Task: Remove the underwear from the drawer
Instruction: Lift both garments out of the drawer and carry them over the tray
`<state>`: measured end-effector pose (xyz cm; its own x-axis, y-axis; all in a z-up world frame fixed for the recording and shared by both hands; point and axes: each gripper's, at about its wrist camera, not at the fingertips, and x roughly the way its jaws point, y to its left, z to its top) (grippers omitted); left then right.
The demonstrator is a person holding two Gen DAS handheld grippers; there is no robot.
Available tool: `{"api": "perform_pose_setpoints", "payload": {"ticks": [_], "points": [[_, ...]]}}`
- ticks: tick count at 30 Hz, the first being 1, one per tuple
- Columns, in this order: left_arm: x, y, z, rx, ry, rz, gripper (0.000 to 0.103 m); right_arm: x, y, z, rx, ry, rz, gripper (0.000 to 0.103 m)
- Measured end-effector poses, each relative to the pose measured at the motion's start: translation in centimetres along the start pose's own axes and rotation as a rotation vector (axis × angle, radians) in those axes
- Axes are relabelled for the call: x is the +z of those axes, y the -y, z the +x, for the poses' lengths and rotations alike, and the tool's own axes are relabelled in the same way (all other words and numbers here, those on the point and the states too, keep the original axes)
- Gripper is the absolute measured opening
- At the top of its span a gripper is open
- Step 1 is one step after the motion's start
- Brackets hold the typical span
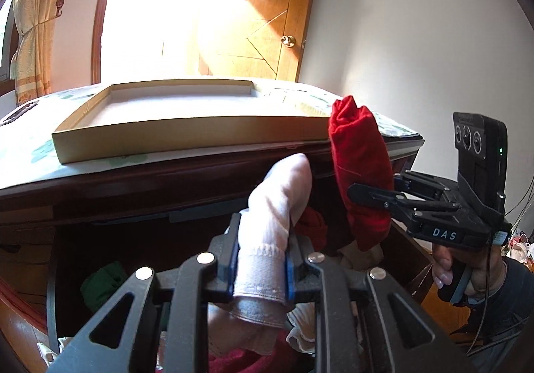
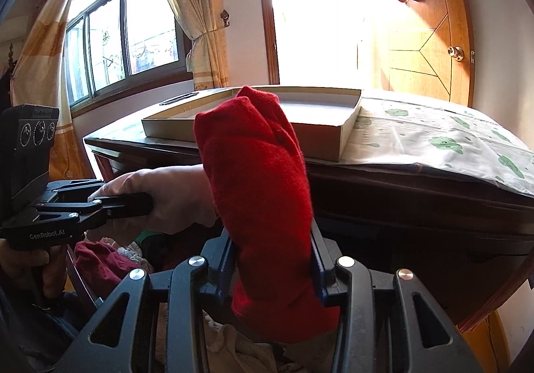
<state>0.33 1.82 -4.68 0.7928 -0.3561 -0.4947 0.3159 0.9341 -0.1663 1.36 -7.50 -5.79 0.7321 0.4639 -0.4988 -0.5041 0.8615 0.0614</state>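
My left gripper [image 1: 261,268] is shut on a rolled pale pink piece of underwear [image 1: 283,193], which stands up above the open drawer [image 1: 409,248]. My right gripper [image 2: 273,269] is shut on a rolled red piece of underwear [image 2: 257,172], also held upright over the drawer. In the left wrist view the red roll [image 1: 362,169] and the right gripper [image 1: 370,198] sit to the right of the pink roll. The right wrist view has the pink roll [image 2: 177,196] and the left gripper [image 2: 147,203] at left. Both rolls are below the level of the dresser top [image 1: 20,159].
A shallow cardboard box lid [image 1: 173,136] lies on the dresser top, on a plastic sheet with green prints [image 2: 444,142]. The drawer holds more clothes: green [image 1: 103,283], dark red [image 2: 100,266] and white pieces [image 2: 233,346]. A wooden door [image 2: 430,39] and a window [image 2: 116,36] stand behind.
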Motion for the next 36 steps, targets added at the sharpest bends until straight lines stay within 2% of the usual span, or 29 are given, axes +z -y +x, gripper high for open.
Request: {"api": "perform_pose_setpoints", "payload": {"ticks": [31,36], "points": [[0.4,0.6,-3.7,0.101,0.227,0.070,0.019,-0.4,-1.0,-2.2,0.028,0.132,-0.054,0.041],[0.9,1.1,-4.0,0.105,0.242,0.093,0.019,-0.3,-1.0,-2.1,0.032,0.122,-0.049,0.041]]}}
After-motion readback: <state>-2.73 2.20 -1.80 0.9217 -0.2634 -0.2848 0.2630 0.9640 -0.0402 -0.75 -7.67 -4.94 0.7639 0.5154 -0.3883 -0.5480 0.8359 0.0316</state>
